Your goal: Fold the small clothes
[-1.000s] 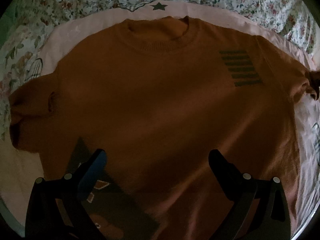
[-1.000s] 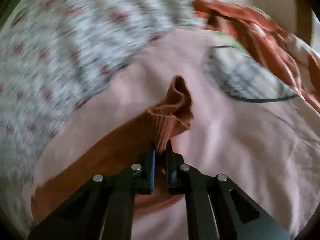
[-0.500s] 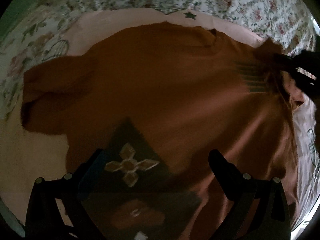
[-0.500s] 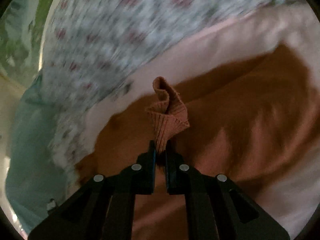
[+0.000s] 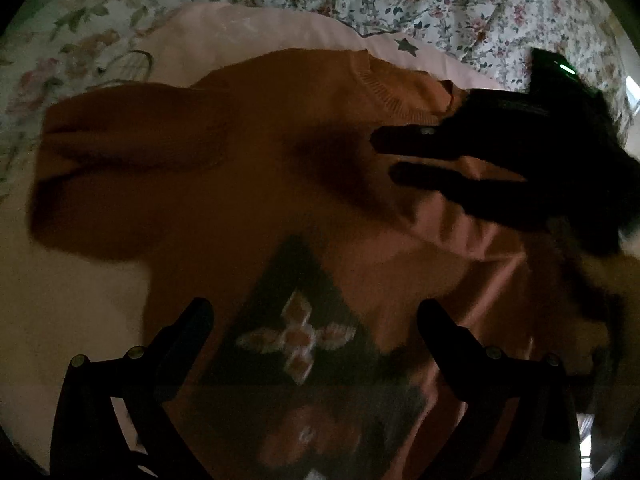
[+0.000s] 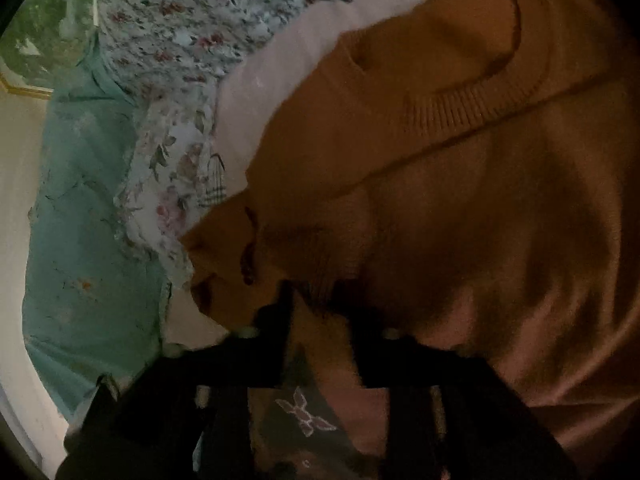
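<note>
since the orange sweater [image 5: 248, 168] lies spread front-up on the pink sheet [image 5: 240, 28] for folding, its sleeve now across the chest, the right gripper [image 6: 320, 312] has just been parting its jaws over that cuff, pads off it, while the left gripper [image 5: 312, 320] hovers wide apart, empty, above the hem.

Dim, shadowy fisheye views, motion-blurred below, edges curved and vignetted
</note>
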The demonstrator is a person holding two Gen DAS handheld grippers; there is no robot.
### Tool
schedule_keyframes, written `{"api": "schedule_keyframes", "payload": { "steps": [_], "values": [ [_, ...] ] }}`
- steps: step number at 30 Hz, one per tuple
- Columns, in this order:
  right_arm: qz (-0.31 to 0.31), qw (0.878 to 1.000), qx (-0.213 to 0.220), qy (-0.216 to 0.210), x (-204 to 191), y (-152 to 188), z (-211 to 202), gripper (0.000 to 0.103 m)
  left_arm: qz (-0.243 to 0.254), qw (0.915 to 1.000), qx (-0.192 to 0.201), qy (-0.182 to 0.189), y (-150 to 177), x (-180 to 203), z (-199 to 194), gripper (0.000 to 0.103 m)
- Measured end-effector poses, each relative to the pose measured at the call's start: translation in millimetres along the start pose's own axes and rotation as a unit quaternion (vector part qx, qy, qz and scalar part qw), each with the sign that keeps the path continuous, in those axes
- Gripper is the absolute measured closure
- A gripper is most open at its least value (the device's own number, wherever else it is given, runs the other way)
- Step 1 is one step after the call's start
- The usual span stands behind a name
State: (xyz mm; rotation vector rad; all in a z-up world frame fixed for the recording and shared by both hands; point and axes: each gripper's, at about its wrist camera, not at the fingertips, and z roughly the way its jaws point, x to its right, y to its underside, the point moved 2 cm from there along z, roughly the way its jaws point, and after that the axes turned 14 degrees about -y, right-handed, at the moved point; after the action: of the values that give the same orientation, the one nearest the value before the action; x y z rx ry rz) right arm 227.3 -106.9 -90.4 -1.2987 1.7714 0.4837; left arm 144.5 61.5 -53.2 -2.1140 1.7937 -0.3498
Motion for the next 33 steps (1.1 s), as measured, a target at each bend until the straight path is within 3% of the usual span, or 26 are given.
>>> {"api": "schedule_keyframes", "payload": {
  "steps": [3, 7, 10, 11, 12, 13, 14, 15, 19, 25, 29, 33],
  "values": [
    [-0.007, 1.0, 0.016, -0.007, -0.2, 2.0, -25.4, 0.064, -0.004, 0.9997, -0.014, 0.022, -22.5, 6.6, 25.8, 0.001],
    [-0.017, 0.998, 0.052, 0.016, 4.1, 3.5, -77.1, 0.064, -0.027, 0.9977, -0.039, 0.049, -53.6, 11.4, 62.0, 0.001],
    [-0.014, 0.996, 0.085, 0.038, 12.1, 8.7, -118.3, 0.064, -0.045, 0.9974, -0.025, 0.05, -72.2, 11.9, 74.1, 0.006],
    [-0.012, 0.994, 0.096, 0.047, 15.9, 11.5, -132.7, 0.064, -0.046, 0.9973, -0.017, 0.054, -77.4, 13.7, 75.1, 0.022],
    [-0.01, 0.993, 0.105, 0.054, 17.6, 12.6, -141.3, 0.064, -0.043, 0.9972, -0.012, 0.061, -80.4, 15.7, 75.1, 0.05],
    [-0.007, 0.991, 0.118, 0.066, 21.2, 15.8, -154.3, 0.064, -0.037, 0.9975, -0.009, 0.06, -83.4, 18.0, 75.0, 0.068],
    [-0.005, 0.989, 0.127, 0.073, 24.1, 17.6, -162.9, 0.064, -0.032, 0.9975, -0.01, 0.062, -85.8, 19.7, 75.4, 0.1],
    [-0.002, 0.988, 0.135, 0.079, 26.6, 18.9, -170.1, 0.064, -0.03, 0.997, -0.011, 0.071, -86.8, 19.4, 72.7, 0.098],
    [-0.001, 0.978, 0.176, 0.115, 36.2, 22.3, -204.4, 0.064, -0.037, 0.9977, 0.044, 0.038, -88.1, -0.4, 39.3, 0.099],
    [0.018, 0.96, 0.213, 0.179, 67.2, 10.5, -244.2, 0.064, -0.061, 0.9975, 0.025, 0.027, -80.8, -40.2, 51.8, 0.099],
    [0.017, 0.951, 0.21, 0.228, 85.4, -6.3, -246.7, 0.061, -0.074, 0.9965, 0.034, 0.019, -78.0, -45.4, 49.3, 0.099],
    [0.021, 0.954, 0.175, 0.243, 106.6, -25.6, -230.9, 0.057, -0.06, 0.9979, 0.024, 0.008, -74.0, -40.1, 55.3, 0.099]
  ]
}}
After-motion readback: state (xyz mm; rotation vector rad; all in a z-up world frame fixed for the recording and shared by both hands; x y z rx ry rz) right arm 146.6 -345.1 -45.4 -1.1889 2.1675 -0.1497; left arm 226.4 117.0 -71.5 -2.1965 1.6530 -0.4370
